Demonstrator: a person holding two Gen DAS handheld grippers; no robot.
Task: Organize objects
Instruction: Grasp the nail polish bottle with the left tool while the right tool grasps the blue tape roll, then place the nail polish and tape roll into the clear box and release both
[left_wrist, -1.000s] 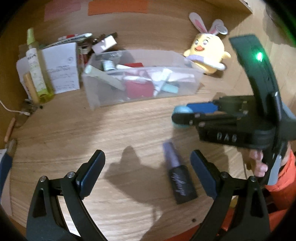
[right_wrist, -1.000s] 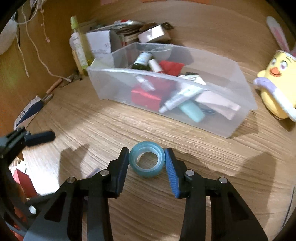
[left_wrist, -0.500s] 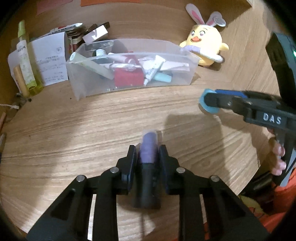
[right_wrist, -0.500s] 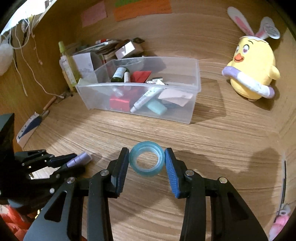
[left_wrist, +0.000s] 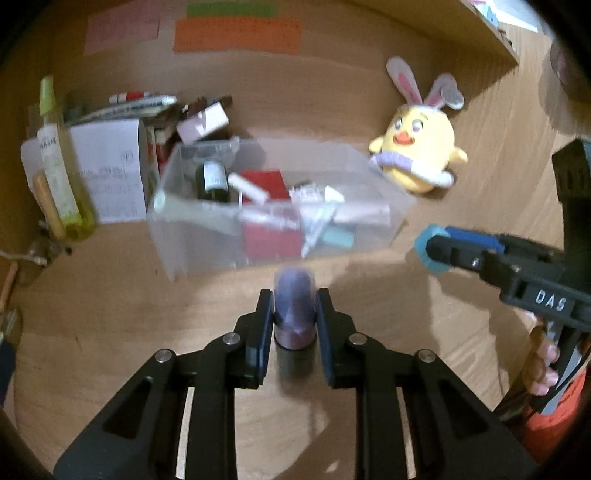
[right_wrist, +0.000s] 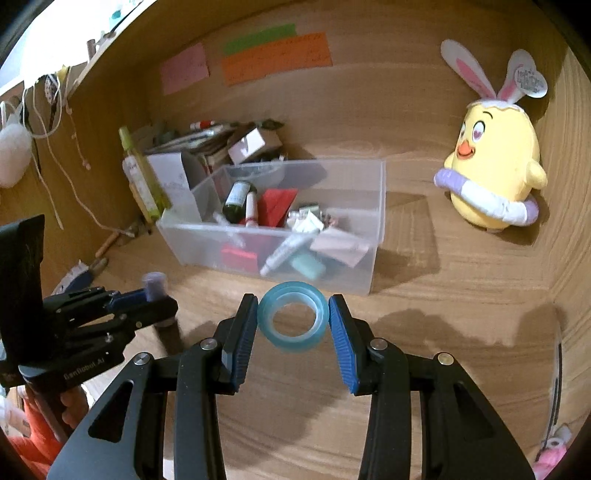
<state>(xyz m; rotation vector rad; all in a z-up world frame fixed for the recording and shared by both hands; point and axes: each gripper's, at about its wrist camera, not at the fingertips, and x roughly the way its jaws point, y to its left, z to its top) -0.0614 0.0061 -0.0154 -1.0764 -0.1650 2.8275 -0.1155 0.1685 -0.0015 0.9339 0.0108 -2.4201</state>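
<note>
My left gripper (left_wrist: 294, 314) is shut on a small bottle (left_wrist: 294, 310) with a purple cap and a dark body, held off the wooden desk just in front of the clear plastic bin (left_wrist: 207, 236). In the right wrist view the same bottle (right_wrist: 154, 286) pokes out of the left gripper (right_wrist: 147, 295) at the left. My right gripper (right_wrist: 293, 319) is shut on a blue tape roll (right_wrist: 293, 319), its hole facing the camera, hanging in front of the bin (right_wrist: 373, 229). The tape roll (left_wrist: 424, 251) also shows at the right in the left wrist view. The bin holds several tubes, bottles and red packets.
A yellow chick plush with bunny ears (right_wrist: 491, 177) stands right of the bin. A green spray bottle (left_wrist: 59, 173), a white box (left_wrist: 110, 170) and stacked papers crowd the back left corner. Coloured notes (right_wrist: 273, 55) are stuck on the back wall. A hand (left_wrist: 543, 365) grips the right handle.
My left gripper closed on the purple-capped bottle that lay on the desk and lifted it toward the bin. My right gripper rose with the tape roll still held.
</note>
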